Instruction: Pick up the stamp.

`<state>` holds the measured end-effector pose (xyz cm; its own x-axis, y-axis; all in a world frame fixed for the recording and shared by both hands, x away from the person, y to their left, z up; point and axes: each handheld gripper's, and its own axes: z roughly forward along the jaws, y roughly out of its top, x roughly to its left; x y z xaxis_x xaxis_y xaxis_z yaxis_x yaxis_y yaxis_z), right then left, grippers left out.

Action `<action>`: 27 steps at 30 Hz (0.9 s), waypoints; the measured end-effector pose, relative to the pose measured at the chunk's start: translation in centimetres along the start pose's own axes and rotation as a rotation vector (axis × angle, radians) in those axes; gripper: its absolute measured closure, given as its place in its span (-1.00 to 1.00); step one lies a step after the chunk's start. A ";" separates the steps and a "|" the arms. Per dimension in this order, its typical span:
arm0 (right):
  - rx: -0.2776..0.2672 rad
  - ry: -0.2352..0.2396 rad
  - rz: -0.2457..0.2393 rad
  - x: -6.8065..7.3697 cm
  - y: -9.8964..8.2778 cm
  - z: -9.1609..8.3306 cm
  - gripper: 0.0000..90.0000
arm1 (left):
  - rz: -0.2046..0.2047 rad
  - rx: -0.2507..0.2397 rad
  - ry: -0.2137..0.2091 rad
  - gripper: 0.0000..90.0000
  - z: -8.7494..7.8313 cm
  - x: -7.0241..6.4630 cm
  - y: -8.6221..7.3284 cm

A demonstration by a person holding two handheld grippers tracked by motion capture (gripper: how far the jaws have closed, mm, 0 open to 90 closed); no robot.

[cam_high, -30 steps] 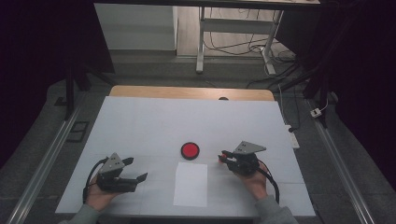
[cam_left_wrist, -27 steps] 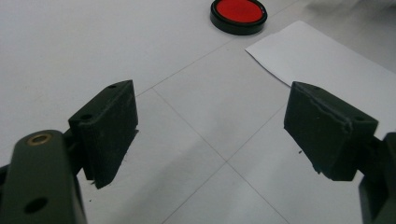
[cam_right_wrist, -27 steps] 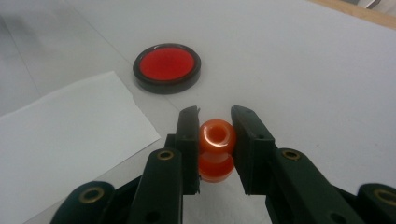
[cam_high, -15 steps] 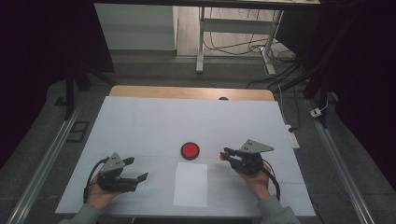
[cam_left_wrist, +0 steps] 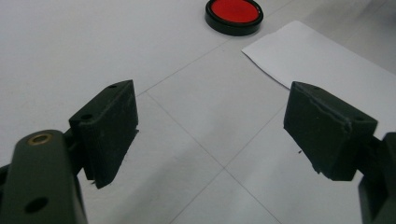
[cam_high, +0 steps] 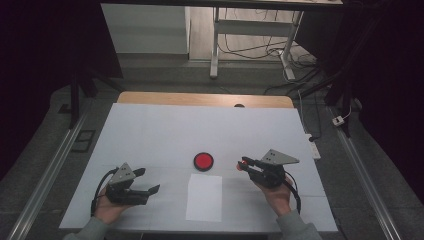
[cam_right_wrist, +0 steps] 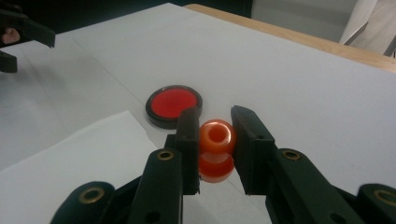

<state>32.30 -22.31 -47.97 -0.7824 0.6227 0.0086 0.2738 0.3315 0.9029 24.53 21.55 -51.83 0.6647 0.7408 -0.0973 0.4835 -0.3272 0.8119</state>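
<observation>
We had right gripper (cam_right_wrist: 212,140) clamped on orange spool (cam_right_wrist: 215,149), just right of red disc (cam_high: 203,161). Left gripper (cam_left_wrist: 210,135) hung wide open, empty, near white paper (cam_high: 204,197) on table (cam_high: 150,130).

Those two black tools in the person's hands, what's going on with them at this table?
A person holds a gripper in each hand over a white table. The right gripper is shut on a small orange spool-shaped piece, just beside a red disc with a black rim. The left gripper is open with nothing between its fingers. A white sheet of paper lies between the two hands.
</observation>
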 end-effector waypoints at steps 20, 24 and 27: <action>-0.054 0.056 0.006 2.2 1.3 -0.2 0.59 | -0.001 0.003 -0.002 -0.59 0.2 -0.3 0.2; -0.051 0.076 -0.004 2.7 1.4 0.2 0.59 | -0.003 0.006 0.000 -0.60 0.2 -0.3 0.1; -0.049 0.087 -0.008 3.0 1.5 0.4 0.59 | -0.004 0.009 0.001 -0.60 0.3 -0.3 0.1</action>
<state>30.60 -19.72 -46.78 -0.8308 0.5554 0.0363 0.2409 0.3001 0.9230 24.58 21.15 -51.88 0.6621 0.7428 -0.0994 0.4909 -0.3296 0.8064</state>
